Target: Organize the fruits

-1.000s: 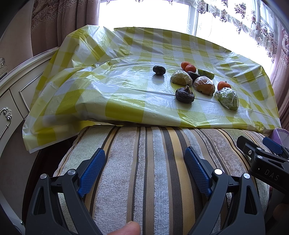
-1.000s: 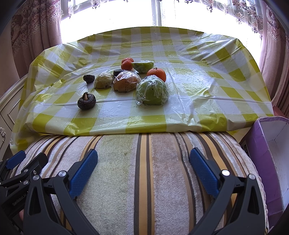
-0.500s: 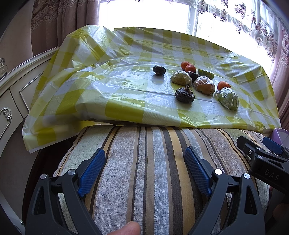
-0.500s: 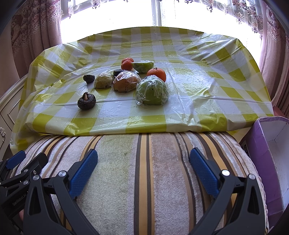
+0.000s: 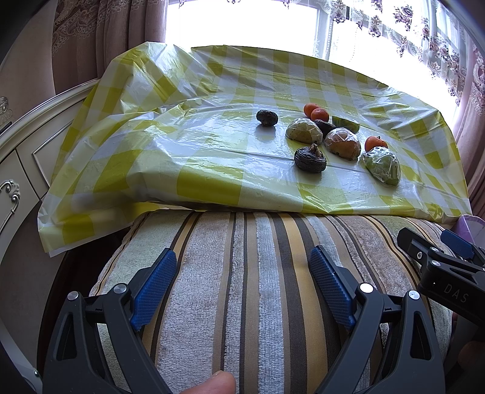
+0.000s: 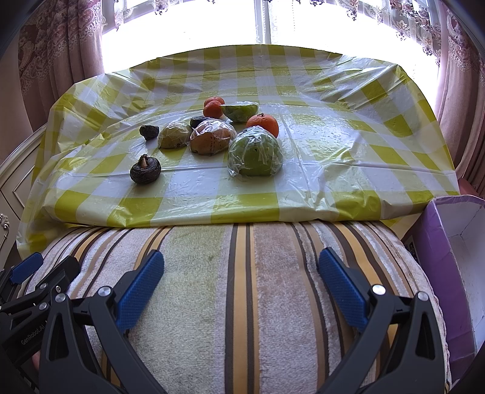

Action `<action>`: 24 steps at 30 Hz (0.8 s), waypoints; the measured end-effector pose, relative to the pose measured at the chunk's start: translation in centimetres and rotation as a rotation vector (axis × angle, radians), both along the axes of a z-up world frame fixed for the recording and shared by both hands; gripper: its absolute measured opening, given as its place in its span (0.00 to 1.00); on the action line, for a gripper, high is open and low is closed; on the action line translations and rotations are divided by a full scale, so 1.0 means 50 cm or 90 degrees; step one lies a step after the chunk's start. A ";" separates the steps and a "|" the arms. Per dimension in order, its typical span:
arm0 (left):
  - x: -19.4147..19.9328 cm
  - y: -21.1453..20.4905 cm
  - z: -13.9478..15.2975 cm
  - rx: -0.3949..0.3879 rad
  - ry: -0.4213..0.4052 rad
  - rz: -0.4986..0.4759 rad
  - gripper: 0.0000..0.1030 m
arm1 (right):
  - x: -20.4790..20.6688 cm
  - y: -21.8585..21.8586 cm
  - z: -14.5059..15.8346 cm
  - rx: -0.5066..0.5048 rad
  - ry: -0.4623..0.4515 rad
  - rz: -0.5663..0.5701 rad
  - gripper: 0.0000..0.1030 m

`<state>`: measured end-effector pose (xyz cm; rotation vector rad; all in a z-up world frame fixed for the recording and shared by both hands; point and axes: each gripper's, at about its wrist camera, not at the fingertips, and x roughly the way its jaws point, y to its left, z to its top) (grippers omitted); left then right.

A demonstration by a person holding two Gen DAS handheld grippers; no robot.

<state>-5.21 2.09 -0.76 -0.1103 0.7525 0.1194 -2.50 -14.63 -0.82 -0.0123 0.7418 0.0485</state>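
While both are hovering over the striped cushion [image 6: 242, 303], the left gripper [image 5: 242, 288] and right gripper [image 6: 241, 286] are gaping wide, grasping nothing — the fruits [image 6: 212, 133] are lying far ahead, clustered on the yellow-checked cloth [image 6: 333, 151], left of a purple box [image 6: 430, 242]

Strong daylight floods through the window [image 6: 263, 21], blown out white; glare streaks the glossy tablecloth [image 6: 303, 133] below it. Fisheye bends edges, corners go dark; focus sharp.
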 end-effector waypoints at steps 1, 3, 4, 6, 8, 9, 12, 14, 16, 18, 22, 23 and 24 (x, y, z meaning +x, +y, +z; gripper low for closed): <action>-0.001 -0.001 0.001 0.000 0.000 0.000 0.85 | 0.000 0.000 0.000 0.000 0.000 0.000 0.99; -0.001 -0.001 0.001 0.000 0.000 0.000 0.85 | -0.001 0.000 0.000 0.000 0.000 0.000 0.99; 0.000 0.000 0.000 0.000 0.000 0.000 0.85 | 0.000 0.000 0.000 0.000 0.000 0.000 0.99; 0.000 0.000 0.001 0.000 0.001 -0.001 0.85 | 0.000 0.000 0.000 0.000 0.000 0.000 0.99; 0.001 -0.001 0.000 0.000 0.001 -0.001 0.85 | 0.001 0.000 -0.001 0.000 0.001 -0.001 0.99; 0.003 0.000 0.000 0.001 0.002 -0.002 0.85 | 0.001 0.000 0.000 0.001 0.001 -0.001 0.99; 0.005 -0.001 0.000 0.000 0.003 -0.003 0.85 | 0.006 -0.001 0.000 0.006 0.003 -0.002 0.99; 0.005 -0.001 0.000 0.000 0.003 -0.003 0.85 | 0.008 -0.001 -0.001 0.007 0.002 -0.003 0.99; 0.009 -0.002 0.000 -0.001 0.004 -0.005 0.85 | 0.010 0.000 -0.001 0.007 0.002 -0.005 0.99; 0.011 -0.003 0.000 -0.002 0.004 -0.006 0.85 | 0.012 0.000 -0.002 0.007 0.003 -0.006 0.99; 0.010 -0.002 0.000 -0.001 0.004 -0.005 0.85 | 0.012 0.000 -0.002 0.007 0.003 -0.005 0.99; 0.009 -0.002 0.000 -0.001 0.004 -0.005 0.85 | 0.012 0.000 -0.002 0.006 0.003 -0.005 0.99; 0.009 -0.002 0.000 0.000 0.003 -0.004 0.85 | 0.013 0.001 -0.002 0.006 0.003 -0.005 0.99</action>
